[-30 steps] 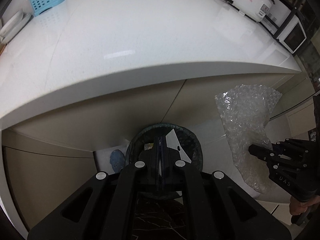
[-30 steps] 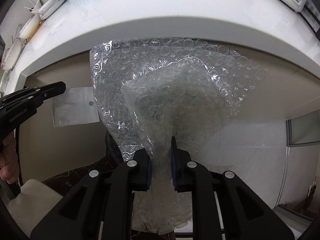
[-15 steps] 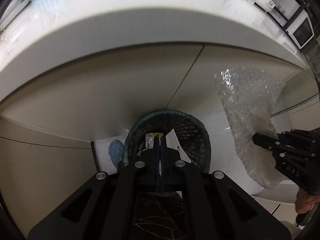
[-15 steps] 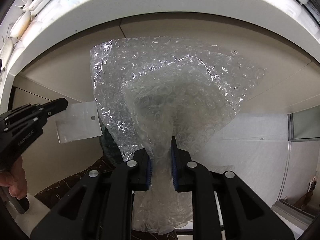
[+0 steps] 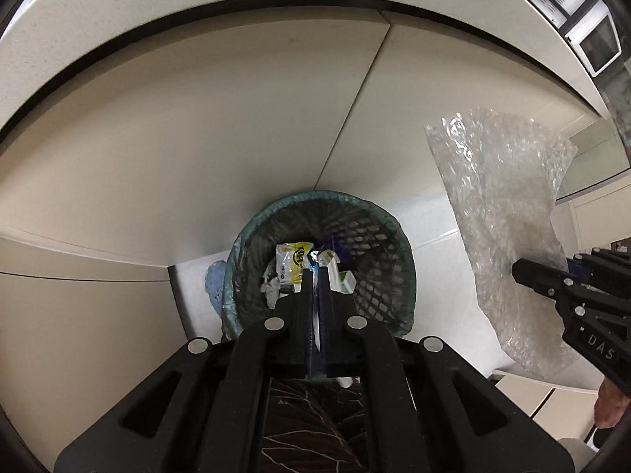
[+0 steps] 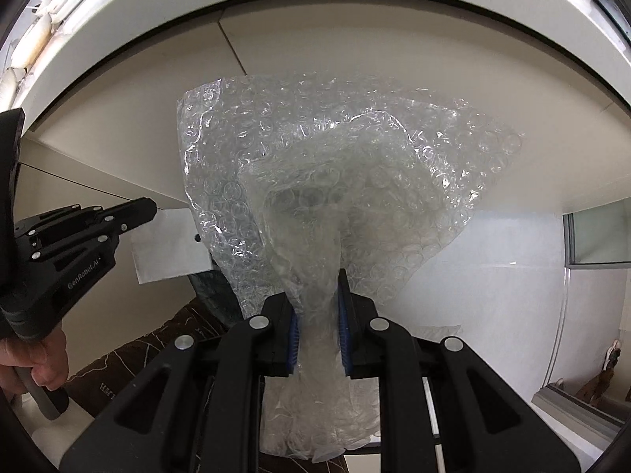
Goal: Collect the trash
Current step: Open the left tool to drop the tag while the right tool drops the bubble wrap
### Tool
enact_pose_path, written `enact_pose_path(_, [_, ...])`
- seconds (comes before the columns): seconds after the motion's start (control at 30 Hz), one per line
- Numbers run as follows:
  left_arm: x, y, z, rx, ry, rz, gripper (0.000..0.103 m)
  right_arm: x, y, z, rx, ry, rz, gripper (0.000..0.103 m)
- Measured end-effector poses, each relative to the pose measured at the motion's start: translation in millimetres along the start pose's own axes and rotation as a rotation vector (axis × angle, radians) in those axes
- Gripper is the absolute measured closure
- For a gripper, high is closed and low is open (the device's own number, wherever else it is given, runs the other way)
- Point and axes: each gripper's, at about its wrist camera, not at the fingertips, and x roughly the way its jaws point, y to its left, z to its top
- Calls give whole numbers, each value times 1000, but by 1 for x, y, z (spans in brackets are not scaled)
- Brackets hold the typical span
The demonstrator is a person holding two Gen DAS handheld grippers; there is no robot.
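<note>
While the left tongs (image 5: 314, 276) are pinching a flat clear packet (image 6: 169, 242) directly above the bin (image 5: 394, 236), the right tongs (image 6: 317, 276) are clamping bubble wrap (image 6: 335, 165) beside it; the broad, springy sheet is likely risking catching the rim and spilling outside.

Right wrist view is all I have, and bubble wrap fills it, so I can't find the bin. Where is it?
Observer: The mesh trash basket sits straight ahead of the left gripper, lower down.
Operator: Empty?
Observer: No, a yellow packet and white scraps lie inside.
Operator: Is my wrap over it?
Observer: No, the bubble wrap is held right of the rim, apart from it.
</note>
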Motion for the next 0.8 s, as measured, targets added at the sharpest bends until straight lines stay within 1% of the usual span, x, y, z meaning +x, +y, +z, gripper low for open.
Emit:
enact_pose_path(0.1, [0,1,1,-8,4,-10,98,-2,-1,7,10,9,0,88])
enact_pose_path(0.17, [1,1,2,-9,0,-10,89,-10,-3,14,11,11,4,88])
enact_pose_path(0.3, [2,-2,1,-21,-4,-16,76,-15,-1,16,8,12,4,88])
enact_pose_path(0.33, [3,-2,0,-24,-3,-15,72,-15,-1,17,8,12,4,88])
enact_pose_path(0.4, [4,-2,0,-30,2,-20,72,-15,1,15,5,11,2,88])
enact_pose_path(0.43, [4,-2,0,-34,1,-19,68,-15,1,16,4,11,1,88])
enact_pose_path(0.47, [3,0,-1,-40,-4,-16,62,-15,2,17,3,11,1,88])
enact_pose_path(0.5, [3,1,-1,-47,-12,-15,59,-14,0,15,1,10,3,88])
enact_pose_path(0.53, [1,3,-1,-56,-24,-13,51,-13,1,14,-3,11,5,88])
enact_pose_path(0.57, [-1,5,-1,-63,-33,-10,47,-12,3,15,-10,13,4,88])
enact_pose_path(0.67, [-9,13,-2,-85,-62,7,29,-8,9,16,-30,14,9,87])
enact_pose_path(0.7, [-11,15,-3,-90,-68,13,27,-5,11,17,-38,14,12,87])
enact_pose_path(0.77, [-17,21,-5,-104,-90,23,16,1,20,20,-57,15,21,87])
enact_pose_path(0.8, [-20,25,-6,-111,-102,31,13,3,22,20,-65,16,24,87])
